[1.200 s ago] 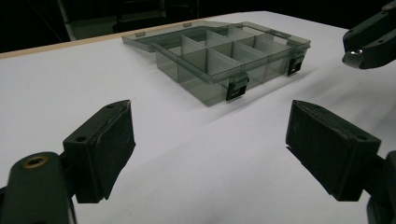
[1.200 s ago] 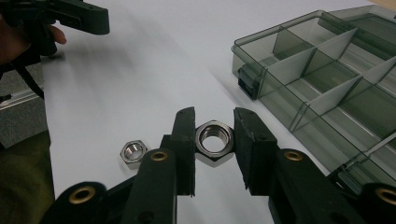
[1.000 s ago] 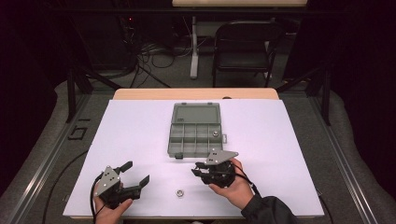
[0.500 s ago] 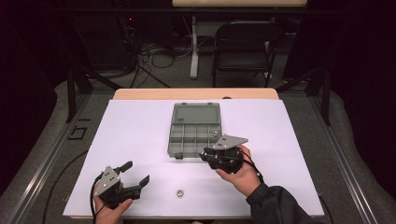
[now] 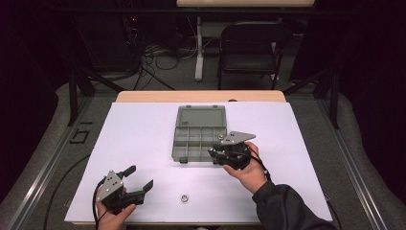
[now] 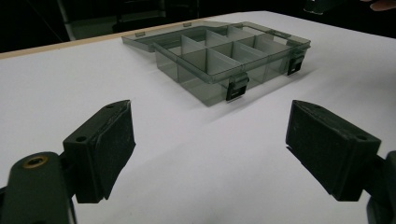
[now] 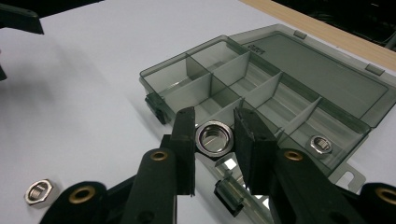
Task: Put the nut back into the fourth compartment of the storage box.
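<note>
The right gripper [image 7: 212, 133] pinches a nut [image 7: 214, 138] over the box's [image 5: 198, 135] near edge, at the table's centre. To seat it, hold it level above one compartment before releasing. One nut [image 7: 320, 143] already lies in a near-row compartment; the rest appear empty. Left gripper [image 5: 138, 179], at 7 o'clock, stands spread. A spare nut [image 5: 184, 197] lies at 6 o'clock.

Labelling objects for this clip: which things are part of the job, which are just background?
In play:
- nut clamped in the right gripper
- open compartment box
- nut already in a compartment
- loose nut on the table
- left gripper, open, idle

Background:
- folding chair
- cables on the floor
</note>
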A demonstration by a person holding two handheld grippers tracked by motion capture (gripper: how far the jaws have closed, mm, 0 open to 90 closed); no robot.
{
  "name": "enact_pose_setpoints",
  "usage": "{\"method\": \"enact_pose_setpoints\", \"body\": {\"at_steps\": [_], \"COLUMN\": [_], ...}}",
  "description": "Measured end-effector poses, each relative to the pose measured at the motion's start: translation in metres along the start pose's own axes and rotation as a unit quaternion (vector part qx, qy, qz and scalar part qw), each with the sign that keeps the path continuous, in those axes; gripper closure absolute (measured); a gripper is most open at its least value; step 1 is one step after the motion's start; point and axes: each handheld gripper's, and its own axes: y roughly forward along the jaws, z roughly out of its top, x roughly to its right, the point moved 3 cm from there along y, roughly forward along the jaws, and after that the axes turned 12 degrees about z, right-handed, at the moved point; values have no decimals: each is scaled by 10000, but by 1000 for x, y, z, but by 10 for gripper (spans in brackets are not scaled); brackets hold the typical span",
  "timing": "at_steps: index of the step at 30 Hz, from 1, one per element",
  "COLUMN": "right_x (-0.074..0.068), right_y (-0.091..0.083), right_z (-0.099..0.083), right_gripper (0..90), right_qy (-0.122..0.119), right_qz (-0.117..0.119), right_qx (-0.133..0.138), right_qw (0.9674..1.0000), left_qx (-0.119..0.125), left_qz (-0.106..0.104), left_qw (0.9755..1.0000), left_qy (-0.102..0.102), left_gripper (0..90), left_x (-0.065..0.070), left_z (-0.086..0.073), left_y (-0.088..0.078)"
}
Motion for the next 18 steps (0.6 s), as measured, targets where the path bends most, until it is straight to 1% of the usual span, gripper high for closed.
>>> {"method": "enact_pose_setpoints", "body": {"at_steps": [5,7,9,10,11,13,16,18], "right_x": [8,11,14,16,18,23,31,37], "right_y": [1,1,1,0,1,2,6,9], "right_z": [2,4,6,7,8,9,6,5], "right_gripper": [703,703,703,703,703,703,702,703], "right_qy": [67,55,108,79,74,109,190,249], "right_qz": [-91,-118,-174,-191,-225,-266,-373,-443], "right_qx": [-23,-6,45,10,30,49,-25,-6], "right_qw": [9999,9999,9998,9998,9997,9996,9991,9987], "left_qx": [13,-1,4,-3,3,5,-2,0], "left_qz": [-4,6,0,1,0,-1,-1,-3], "left_qw": [10000,10000,10000,10000,10000,10000,10000,10000], "left_qy": [-9,8,-12,5,-4,-7,0,3], "left_gripper": [154,154,154,154,154,154,154,154], "left_x": [0,0,0,0,0,0,0,0], "left_z": [0,0,0,0,0,0,0,0], "left_y": [0,0,0,0,0,0,0,0]}}
